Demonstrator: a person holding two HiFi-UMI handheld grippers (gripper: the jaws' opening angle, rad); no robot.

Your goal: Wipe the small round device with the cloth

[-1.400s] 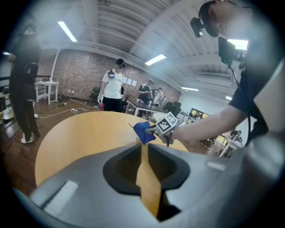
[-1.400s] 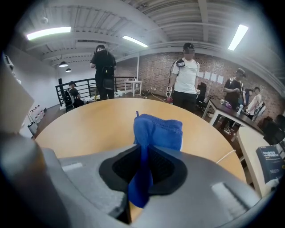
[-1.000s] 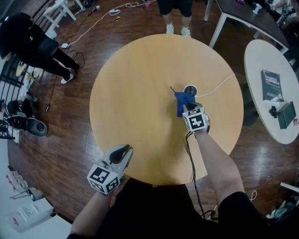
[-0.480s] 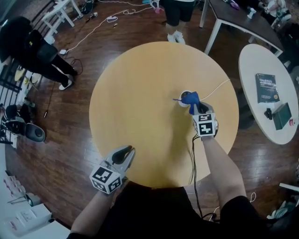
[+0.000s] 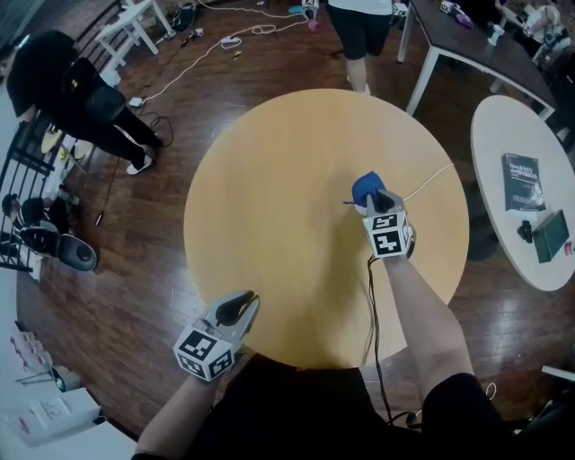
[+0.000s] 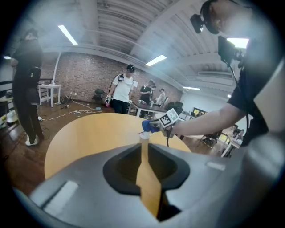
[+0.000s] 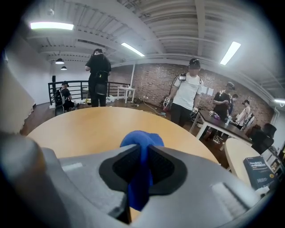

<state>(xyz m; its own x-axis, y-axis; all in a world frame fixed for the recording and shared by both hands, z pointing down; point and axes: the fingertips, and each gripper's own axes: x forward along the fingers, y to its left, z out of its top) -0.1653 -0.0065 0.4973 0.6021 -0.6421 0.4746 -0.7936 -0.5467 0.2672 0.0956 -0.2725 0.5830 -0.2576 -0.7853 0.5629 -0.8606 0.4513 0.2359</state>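
My right gripper (image 5: 373,203) is shut on a blue cloth (image 5: 367,188), which it presses down near the middle right of the round wooden table (image 5: 269,198). In the head view the cloth hides the small round device. The left gripper view shows the white device (image 6: 144,136) just under the cloth (image 6: 147,126). In the right gripper view the cloth (image 7: 141,139) bulges out past the jaws. My left gripper (image 5: 238,304) hovers at the table's near edge. Its jaws stand together with only a thin slit and hold nothing.
A white cable (image 5: 427,175) runs from the cloth to the table's right edge. A second white table (image 5: 503,126) at the right carries a book (image 5: 521,171). One person (image 5: 359,22) stands beyond the far edge and another (image 5: 81,90) at the left. Cords (image 5: 207,45) lie on the floor.
My right gripper has carried the cloth up and to the right onto the device, which showed bare beside the cloth a second ago. The left gripper has stayed in place.
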